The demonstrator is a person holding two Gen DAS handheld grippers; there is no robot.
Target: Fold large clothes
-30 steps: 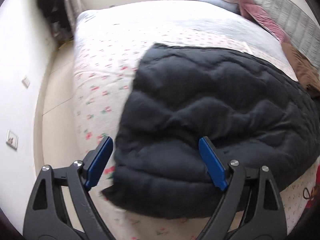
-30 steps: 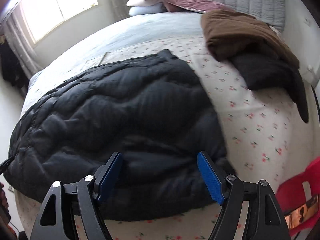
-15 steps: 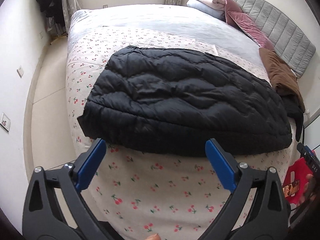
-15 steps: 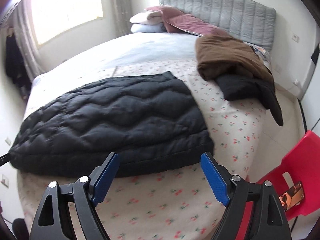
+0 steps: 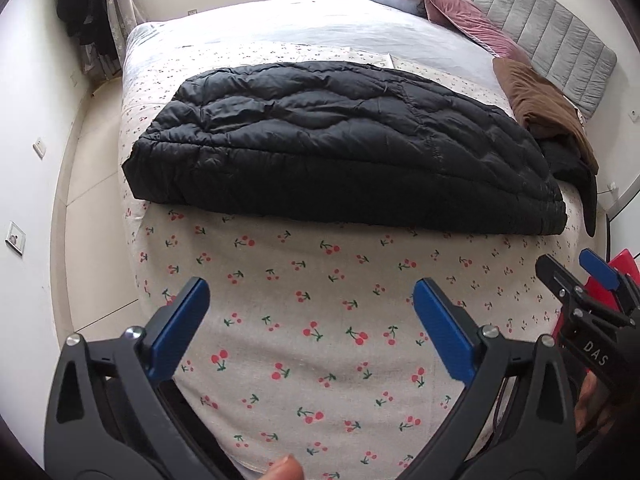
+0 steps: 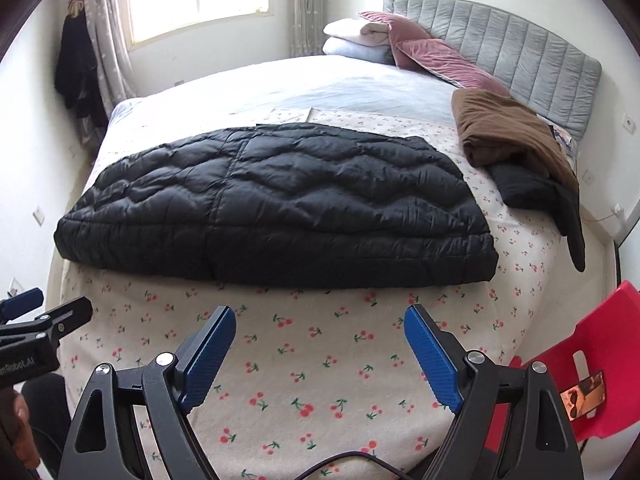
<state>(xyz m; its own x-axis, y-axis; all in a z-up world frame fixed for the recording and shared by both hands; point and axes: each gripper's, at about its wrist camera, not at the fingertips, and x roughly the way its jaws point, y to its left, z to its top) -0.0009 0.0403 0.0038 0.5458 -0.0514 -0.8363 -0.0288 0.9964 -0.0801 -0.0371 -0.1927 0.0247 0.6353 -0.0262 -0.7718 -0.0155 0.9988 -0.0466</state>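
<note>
Black quilted jacket (image 6: 276, 208) folded flat across bed (image 6: 320, 360) near foot edge | left gripper (image 5: 308, 320) wide open, empty | right gripper (image 6: 320, 344) wide open, empty

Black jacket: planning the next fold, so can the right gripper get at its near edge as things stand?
Probably yes. The right gripper is open and empty, and only bare cherry sheet lies between it and the jacket; nothing blocks the near edge.

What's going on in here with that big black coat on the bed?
Someone is folding large clothes using a pair of tongs in each hand. The black puffer coat lies folded flat on the cherry-print bedspread. Both the left tongs and right tongs are open, empty and clear of the coat.
</note>
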